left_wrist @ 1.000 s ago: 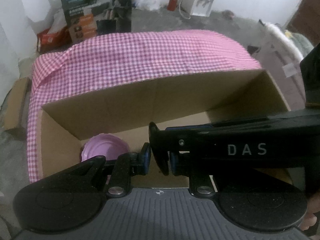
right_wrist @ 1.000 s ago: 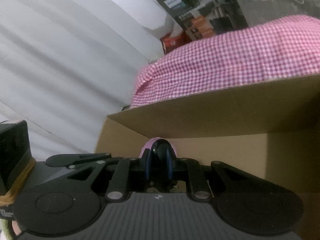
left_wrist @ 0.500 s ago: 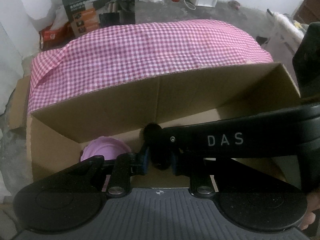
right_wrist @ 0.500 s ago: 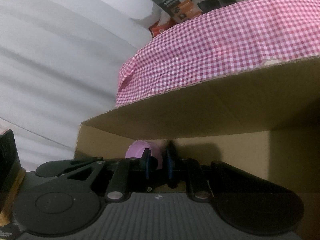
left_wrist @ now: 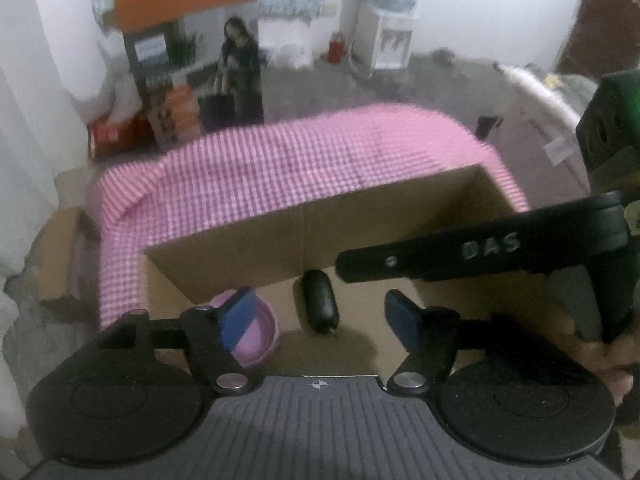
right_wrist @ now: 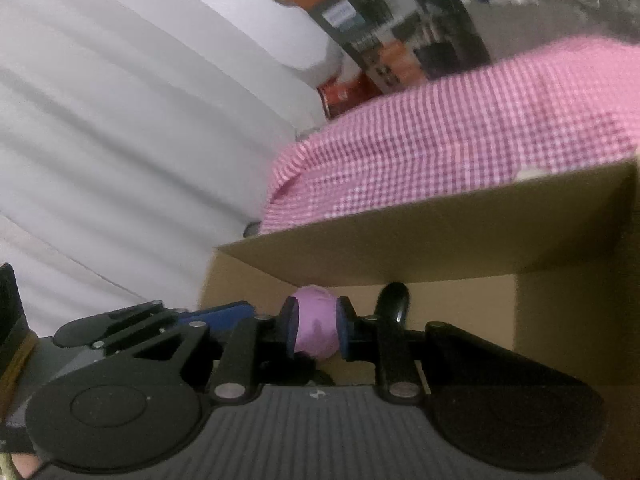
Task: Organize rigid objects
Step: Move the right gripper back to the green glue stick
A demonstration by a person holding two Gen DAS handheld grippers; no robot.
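A black oblong object (left_wrist: 320,306) lies loose on the floor of the cardboard box (left_wrist: 280,248), beside a pink bowl (left_wrist: 262,340). My left gripper (left_wrist: 320,300) hovers above it, its jaws opening wide, with nothing pressed between the blue pads (left_wrist: 236,316). The right gripper (left_wrist: 440,260) reaches in from the right, its tip just above the object. In the right wrist view the right gripper (right_wrist: 316,322) is opening by a narrow gap; the pink bowl (right_wrist: 316,328) shows through that gap from behind, not held. The black object (right_wrist: 394,302) lies right of the fingers.
A pink checked cloth (left_wrist: 300,160) covers the surface behind the box's far wall (right_wrist: 440,240). A white curtain (right_wrist: 120,140) hangs at the left. Cartons (left_wrist: 168,112) and a water dispenser (left_wrist: 390,44) stand on the floor beyond. A hand (left_wrist: 608,360) holds the right gripper.
The black object was pinched between the left pads; now it lies on the box floor. The left jaws have spread wide and the hand has risen. The right jaws have parted slightly.
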